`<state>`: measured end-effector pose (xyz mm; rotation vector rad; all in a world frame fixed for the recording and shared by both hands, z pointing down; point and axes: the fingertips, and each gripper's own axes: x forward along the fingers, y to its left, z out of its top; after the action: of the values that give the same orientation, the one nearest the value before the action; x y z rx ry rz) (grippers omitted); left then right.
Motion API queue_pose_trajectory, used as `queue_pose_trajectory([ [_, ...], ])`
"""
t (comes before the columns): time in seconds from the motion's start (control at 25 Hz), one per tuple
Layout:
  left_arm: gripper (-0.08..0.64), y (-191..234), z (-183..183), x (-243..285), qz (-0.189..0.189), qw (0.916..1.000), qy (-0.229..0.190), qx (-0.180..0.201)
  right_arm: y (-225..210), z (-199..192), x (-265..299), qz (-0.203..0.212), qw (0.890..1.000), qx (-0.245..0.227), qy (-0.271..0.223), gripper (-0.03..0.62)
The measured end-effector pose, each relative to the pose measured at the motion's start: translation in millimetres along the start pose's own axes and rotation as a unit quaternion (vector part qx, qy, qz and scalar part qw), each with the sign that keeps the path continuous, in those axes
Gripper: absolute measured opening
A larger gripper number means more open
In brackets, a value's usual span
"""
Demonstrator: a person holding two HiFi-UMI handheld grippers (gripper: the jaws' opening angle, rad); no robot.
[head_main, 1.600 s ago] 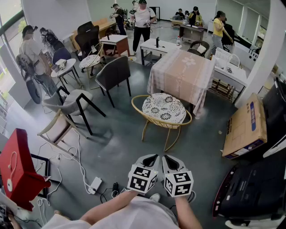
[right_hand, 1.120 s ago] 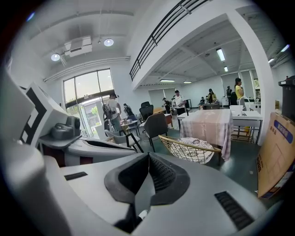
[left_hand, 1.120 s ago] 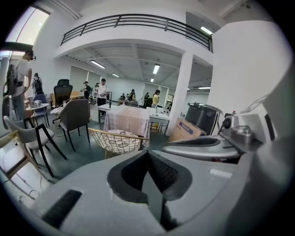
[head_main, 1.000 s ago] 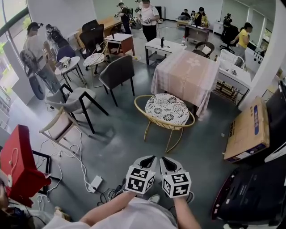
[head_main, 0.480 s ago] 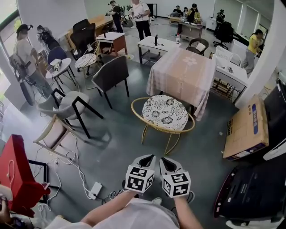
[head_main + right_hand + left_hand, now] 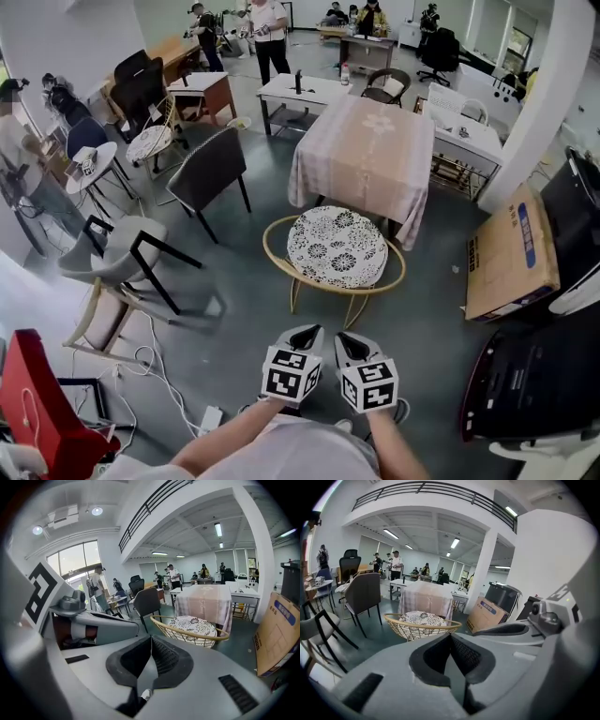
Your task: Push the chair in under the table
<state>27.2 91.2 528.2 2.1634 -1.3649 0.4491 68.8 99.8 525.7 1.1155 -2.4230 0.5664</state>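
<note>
A round wicker chair (image 6: 337,247) with a patterned black-and-white cushion stands on the grey floor, just in front of a table (image 6: 365,150) draped in a pale checked cloth. My left gripper (image 6: 312,330) and right gripper (image 6: 344,337) are side by side low in the head view, a short way short of the chair's golden rim, touching nothing. Both are shut and empty. The chair (image 6: 423,622) lies straight ahead in the left gripper view, and the same chair (image 6: 193,627) sits just right of centre in the right gripper view, with the table (image 6: 205,603) behind it.
A dark chair (image 6: 206,173) and a grey one (image 6: 117,255) stand to the left, a wooden frame chair (image 6: 98,314) nearer. A cardboard box (image 6: 511,254) and dark screens (image 6: 539,380) lie right. Cables and a power strip (image 6: 208,418) trail on the floor. People stand at the back (image 6: 267,23).
Both grippers and the head have moved forward: the wicker chair and table now sit closer and lower in the head view. The jaws stayed shut.
</note>
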Motion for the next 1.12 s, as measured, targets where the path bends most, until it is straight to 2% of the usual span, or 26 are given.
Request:
queue_pose_trajectory([
  [0.4, 0.005, 59.2, 21.2, 15.8, -0.046, 0.9978, 0.026, 0.039, 3.3, 22.9, 50.3, -0.047, 0.999, 0.006, 0.014, 0.005],
  [0.72, 0.005, 99.5, 26.2, 27.9, -0.077, 0.9928, 0.035, 0.084, -3.2, 25.6, 81.2, -0.092, 0.994, -0.039, 0.047, 0.005],
  [0.84, 0.005, 106.1, 27.2, 32.3, -0.102, 0.9883, 0.037, 0.106, -5.4, 25.1, 91.1, -0.102, 0.991, -0.062, 0.059, 0.005],
  [1.12, 0.005, 131.7, 20.4, 42.8, -0.113, 0.9676, 0.061, 0.217, -13.2, 21.0, 105.7, -0.118, 0.984, -0.102, 0.091, 0.005],
])
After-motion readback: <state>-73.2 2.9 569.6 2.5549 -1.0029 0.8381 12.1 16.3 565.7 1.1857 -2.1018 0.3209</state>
